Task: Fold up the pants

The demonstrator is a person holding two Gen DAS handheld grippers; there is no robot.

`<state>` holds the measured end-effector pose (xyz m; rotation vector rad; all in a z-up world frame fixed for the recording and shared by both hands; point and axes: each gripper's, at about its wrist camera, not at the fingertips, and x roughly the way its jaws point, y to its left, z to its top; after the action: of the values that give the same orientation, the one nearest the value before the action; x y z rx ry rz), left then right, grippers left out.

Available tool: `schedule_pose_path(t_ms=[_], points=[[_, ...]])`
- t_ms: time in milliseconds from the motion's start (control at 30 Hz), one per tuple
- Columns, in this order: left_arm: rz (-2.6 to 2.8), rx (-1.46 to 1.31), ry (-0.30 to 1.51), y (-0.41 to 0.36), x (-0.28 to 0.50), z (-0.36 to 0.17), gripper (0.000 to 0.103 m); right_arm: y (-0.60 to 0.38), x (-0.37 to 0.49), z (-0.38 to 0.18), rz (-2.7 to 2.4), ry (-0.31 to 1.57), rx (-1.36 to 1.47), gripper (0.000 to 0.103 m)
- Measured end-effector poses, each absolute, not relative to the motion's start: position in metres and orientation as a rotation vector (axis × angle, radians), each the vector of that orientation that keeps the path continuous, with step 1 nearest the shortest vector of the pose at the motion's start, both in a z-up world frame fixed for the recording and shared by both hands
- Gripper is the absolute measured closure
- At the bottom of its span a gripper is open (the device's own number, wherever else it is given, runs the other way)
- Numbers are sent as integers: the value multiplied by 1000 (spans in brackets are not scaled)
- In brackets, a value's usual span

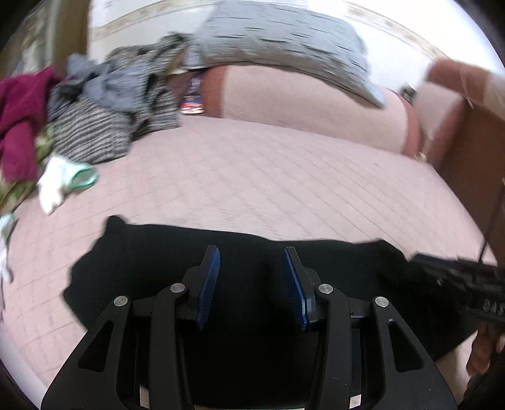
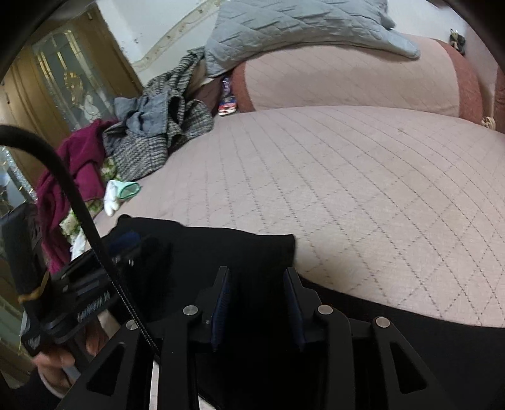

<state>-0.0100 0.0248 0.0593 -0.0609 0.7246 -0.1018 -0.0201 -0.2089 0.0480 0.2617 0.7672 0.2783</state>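
Observation:
Black pants (image 1: pixel 151 265) lie flat on the pink quilted bed at its near edge; they also show in the right wrist view (image 2: pixel 221 252). My left gripper (image 1: pixel 252 252) is open, its blue pads spread just above the pants' middle, holding nothing. My right gripper (image 2: pixel 257 272) is open over the pants' right end, near their far right corner, holding nothing. The right gripper's body shows at the right edge of the left wrist view (image 1: pixel 467 284). The left gripper's body shows at the left of the right wrist view (image 2: pixel 79 284). The near part of the pants is hidden under the grippers.
A heap of clothes (image 1: pixel 104 107) lies at the bed's far left: striped grey knit, blue-grey cloth, a maroon garment (image 1: pixel 19 120), white and mint socks (image 1: pixel 63 179). A grey quilted pillow (image 2: pixel 300 28) rests on the pink bolster (image 2: pixel 347 79). A wooden cabinet (image 2: pixel 47 88) stands left.

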Motion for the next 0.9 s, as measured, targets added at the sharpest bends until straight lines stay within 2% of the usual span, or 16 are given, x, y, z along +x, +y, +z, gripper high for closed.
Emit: schedule_pose_path(t_ms=[167,267,400,500,567,867,900], points=[[63,-123,724,66,-7,61,62,-185,-9,59,335,772,219,70],[146,-138,803,84,2,46,62,-169,3,59,362,778,218,70],[172,-163,820,95,4,40,62,-152,19,47,356,813,206,70],[181,-179,841,98,8,36,58,-147,25,35,314,819,193,69],[191,-183,848,99,9,35,55,-148,22,33,317,806,189,68],[170,-138,763,81,-4,51,55,-204,-28,37,288,772,213,68],[145,-131,749,75,-7,54,55,-216,-39,38,251,774,213,61]])
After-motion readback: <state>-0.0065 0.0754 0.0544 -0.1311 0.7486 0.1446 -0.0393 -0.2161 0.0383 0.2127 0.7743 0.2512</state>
